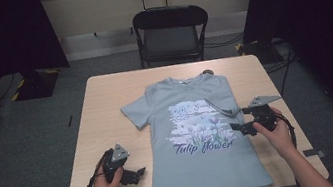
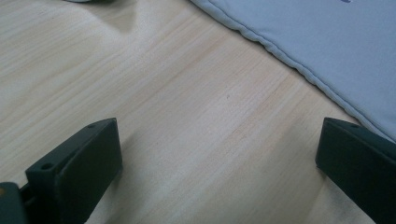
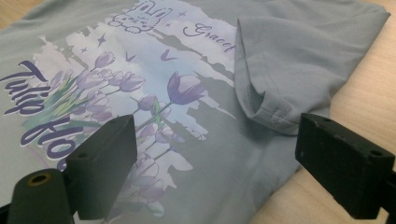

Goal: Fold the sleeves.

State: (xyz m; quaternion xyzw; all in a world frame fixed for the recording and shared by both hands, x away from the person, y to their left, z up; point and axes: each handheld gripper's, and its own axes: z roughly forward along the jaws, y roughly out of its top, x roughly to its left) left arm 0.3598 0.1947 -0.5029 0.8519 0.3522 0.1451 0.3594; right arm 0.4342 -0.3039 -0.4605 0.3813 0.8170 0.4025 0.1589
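Note:
A light blue-grey T-shirt with a purple tulip print and the words "Tulip flower" lies face up on the wooden table, collar toward the far edge. Its right sleeve is folded in over the chest, while the left sleeve lies spread out. My right gripper is at the shirt's right edge, just below the folded sleeve, open with nothing between its jaws. My left gripper rests low over bare wood left of the shirt's lower side seam, open and empty.
A black folding chair stands behind the table's far edge. A small dark object sits at that edge near the collar. Dark curtains flank the room, with a stand base on the floor at left and cables at right.

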